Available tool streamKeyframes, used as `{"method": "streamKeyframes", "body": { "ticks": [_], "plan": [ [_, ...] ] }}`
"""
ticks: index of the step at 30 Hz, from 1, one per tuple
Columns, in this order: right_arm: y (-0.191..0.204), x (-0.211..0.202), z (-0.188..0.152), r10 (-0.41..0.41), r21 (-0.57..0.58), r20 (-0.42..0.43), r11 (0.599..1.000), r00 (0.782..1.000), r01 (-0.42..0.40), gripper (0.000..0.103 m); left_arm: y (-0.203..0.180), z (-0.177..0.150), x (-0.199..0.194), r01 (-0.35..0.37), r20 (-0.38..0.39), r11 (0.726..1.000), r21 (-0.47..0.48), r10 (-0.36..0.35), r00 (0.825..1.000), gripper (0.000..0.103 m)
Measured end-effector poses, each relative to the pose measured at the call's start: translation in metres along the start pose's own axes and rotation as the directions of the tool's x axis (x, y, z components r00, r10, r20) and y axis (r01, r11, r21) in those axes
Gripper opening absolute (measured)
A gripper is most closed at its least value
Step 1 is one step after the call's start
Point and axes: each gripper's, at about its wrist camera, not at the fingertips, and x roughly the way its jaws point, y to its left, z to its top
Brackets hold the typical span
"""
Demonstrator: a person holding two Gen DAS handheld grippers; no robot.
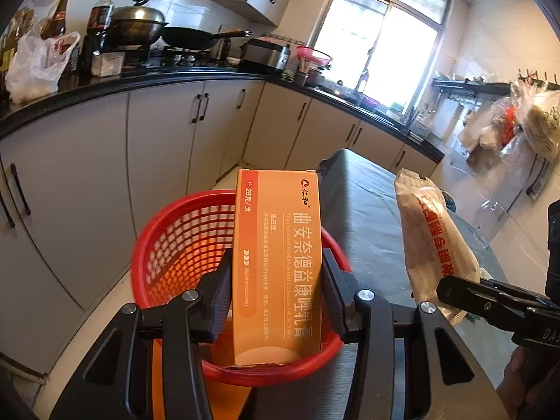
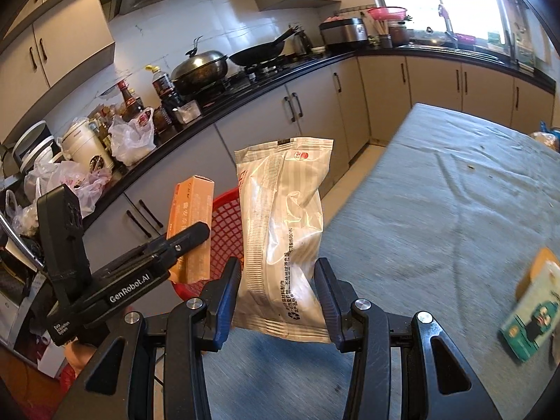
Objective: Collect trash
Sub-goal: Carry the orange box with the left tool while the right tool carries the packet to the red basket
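Note:
My left gripper (image 1: 276, 290) is shut on an orange medicine box (image 1: 278, 245), held upright over a red plastic basket (image 1: 182, 245) on the floor beside the table. My right gripper (image 2: 278, 294) is shut on a crinkled white plastic packet (image 2: 283, 231) with red print, held above the table's left edge. In the left wrist view the packet (image 1: 434, 241) and the right gripper's finger (image 1: 490, 294) show at the right. In the right wrist view the left gripper (image 2: 189, 241) with the orange box (image 2: 192, 224) hangs to the left, in front of the basket (image 2: 227, 231).
A table with a grey-green cloth (image 2: 437, 210) carries a green and yellow carton (image 2: 532, 318) at its right edge. Cabinets with a black counter (image 1: 122, 80) run along the wall, with pans, bottles and plastic bags on top. Bags hang on the right wall (image 1: 518, 122).

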Motion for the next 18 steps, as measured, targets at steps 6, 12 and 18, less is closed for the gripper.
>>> {"method": "streamKeyframes", "body": {
  "ticks": [6,12,18],
  "plan": [
    [0.01,0.027,0.01,0.021,-0.003,-0.04,1.0,0.999,-0.021,0.047,0.017,0.0,0.004,-0.021,-0.013,0.999,-0.025,0.021,1.0,0.045],
    [0.011,0.054,0.013,0.021,0.007,-0.087,1.0,0.996,-0.02,0.047,0.026,-0.001,0.011,-0.036,-0.027,0.999,-0.04,0.035,0.999,0.045],
    [0.01,0.071,0.014,0.02,0.012,-0.112,1.0,0.994,-0.019,0.047,0.034,-0.001,0.018,-0.044,-0.039,0.998,-0.052,0.042,0.998,0.045]
  ]
}}
